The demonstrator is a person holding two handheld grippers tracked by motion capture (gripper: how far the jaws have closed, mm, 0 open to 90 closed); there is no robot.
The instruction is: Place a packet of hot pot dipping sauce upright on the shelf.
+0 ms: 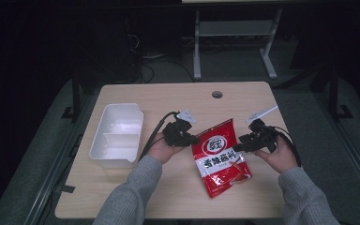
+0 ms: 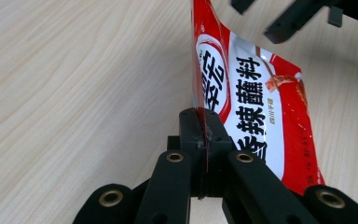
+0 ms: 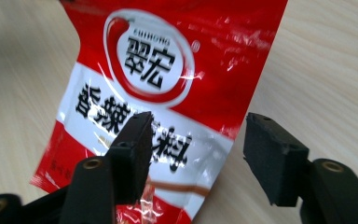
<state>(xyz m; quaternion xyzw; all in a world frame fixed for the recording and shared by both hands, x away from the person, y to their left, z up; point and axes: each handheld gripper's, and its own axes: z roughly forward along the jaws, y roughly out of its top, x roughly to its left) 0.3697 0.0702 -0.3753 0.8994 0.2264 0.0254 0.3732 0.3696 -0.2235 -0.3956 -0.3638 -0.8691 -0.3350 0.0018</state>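
Red-and-white seasoning packet (image 1: 221,157), glossy, black Chinese lettering

Left forearm, grey sleeve: entered from the bottom edge of the high view, angled up to centre frame. Left hand (image 1: 161,149): wrapped under the left gripper (image 1: 194,139), whose jaws are clamped tight together, pointing right. Right forearm, grey sleeve: entered from the lower right corner. Right hand (image 1: 278,157): cupped beneath the right gripper (image 1: 238,143), jaws spread wide apart, pointing left.
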